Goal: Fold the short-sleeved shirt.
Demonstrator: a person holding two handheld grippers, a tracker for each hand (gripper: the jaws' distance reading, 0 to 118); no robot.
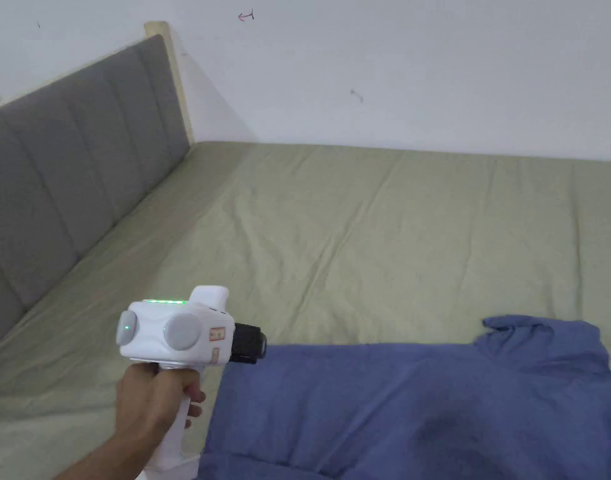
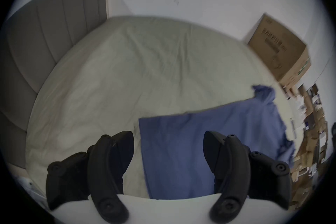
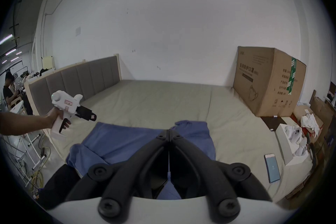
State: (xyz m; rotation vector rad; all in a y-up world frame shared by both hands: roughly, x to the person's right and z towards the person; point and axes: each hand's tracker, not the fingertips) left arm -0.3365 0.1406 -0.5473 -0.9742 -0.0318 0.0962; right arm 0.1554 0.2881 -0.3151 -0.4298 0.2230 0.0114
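A blue short-sleeved shirt (image 1: pixel 423 406) lies spread on the bed's green sheet (image 1: pixel 360 237), near the front edge, with one sleeve (image 1: pixel 535 331) pointing toward the wall. My left gripper (image 1: pixel 257 344), white with black jaws, hangs in a hand just left of the shirt's left edge. Its jaws stand wide open and empty above that edge (image 2: pixel 169 137), as the shirt (image 2: pixel 200 140) lies below. The left gripper (image 3: pixel 92 117) also shows from the right side. My right gripper (image 3: pixel 168 130) is shut above the shirt (image 3: pixel 123 140), with nothing seen between the jaws.
A grey padded headboard (image 1: pixel 66 187) bounds the bed on the left and a white wall stands behind. A large cardboard box (image 3: pixel 267 82) sits at the far right corner. A phone (image 3: pixel 272 168) and a white box (image 3: pixel 289 142) lie right. A person (image 3: pixel 8 89) sits far left.
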